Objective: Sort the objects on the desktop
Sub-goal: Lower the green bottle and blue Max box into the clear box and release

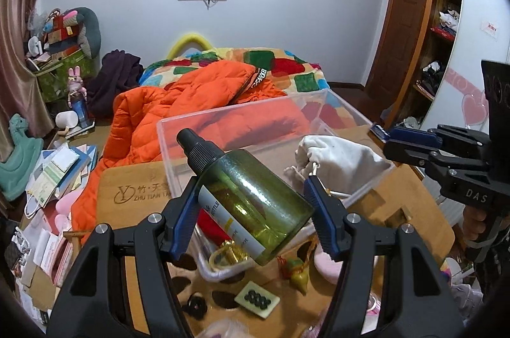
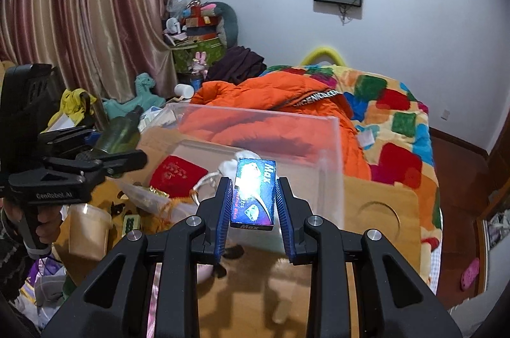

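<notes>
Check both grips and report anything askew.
The green glass spray bottle sits slanted across the left gripper, its black cap up to the left, not square to the fingers. The small blue box in the right gripper is held nearly straight. Nothing spilled.

Two close wrist views, each angled down along its own fingers toward the clear bin (image 1: 251,127) (image 2: 267,130); both share the bed behind it and the wall screens above.

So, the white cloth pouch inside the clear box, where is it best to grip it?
Probably at the gathered neck of the white pouch, where its cord cinches the cloth narrow. Come from above, over the clear box rim, since its walls block the sides.
</notes>
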### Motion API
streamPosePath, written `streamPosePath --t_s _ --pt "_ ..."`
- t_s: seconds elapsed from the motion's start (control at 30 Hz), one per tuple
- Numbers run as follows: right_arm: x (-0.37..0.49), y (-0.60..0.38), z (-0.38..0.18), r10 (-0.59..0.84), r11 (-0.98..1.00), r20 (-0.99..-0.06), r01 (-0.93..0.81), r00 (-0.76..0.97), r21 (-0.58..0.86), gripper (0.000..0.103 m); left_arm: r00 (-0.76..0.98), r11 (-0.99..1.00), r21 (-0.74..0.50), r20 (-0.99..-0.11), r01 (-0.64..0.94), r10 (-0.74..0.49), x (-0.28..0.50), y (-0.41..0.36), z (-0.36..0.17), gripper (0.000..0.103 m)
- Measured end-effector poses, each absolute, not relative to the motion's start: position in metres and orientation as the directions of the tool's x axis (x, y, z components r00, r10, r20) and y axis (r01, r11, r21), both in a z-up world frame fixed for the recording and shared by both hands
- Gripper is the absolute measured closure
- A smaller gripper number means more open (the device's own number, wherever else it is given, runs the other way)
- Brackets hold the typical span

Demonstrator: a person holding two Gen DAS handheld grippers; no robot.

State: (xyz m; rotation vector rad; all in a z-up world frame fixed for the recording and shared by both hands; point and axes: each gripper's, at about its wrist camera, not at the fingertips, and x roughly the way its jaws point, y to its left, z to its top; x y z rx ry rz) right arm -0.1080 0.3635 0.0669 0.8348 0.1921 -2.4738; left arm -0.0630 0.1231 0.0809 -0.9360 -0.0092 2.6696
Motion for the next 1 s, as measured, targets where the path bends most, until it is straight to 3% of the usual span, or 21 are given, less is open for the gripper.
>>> streamPosePath --t_s 0.4,0.83,0.9,1.0 --pt "-0.131 0.324 0.049 -0.461 -0.808 -0.646 0.588 -0.609 0.022 0.078 -0.613 -0.923 -0.181 -0.702 -0.338 0.363 -0.09 0.13 0.067 0.039" --pt "-0.13 0.311 0.039 -0.366 -0.828 -0.651 0.552 -0.665 -0.099 0.077 -0.612 -0.926 -0.163 -0.71 -0.34 0.349 -0.09 0.137 0.067 0.038" --pt "-0.127 0.312 0.04 -0.36 -0.83 -0.647 0.547 -0.673 -0.107 0.075 -0.621 -0.928 -0.158 -0.703 -0.338 0.347 -0.088 0.136 0.068 0.036" --pt "-0.12 0.316 0.045 -0.357 -0.834 -0.629 0.539 -0.691 -0.118 0.063 -0.629 -0.931 -0.154 -0.7 -0.332 0.34 -0.087 0.136 0.07 0.033"
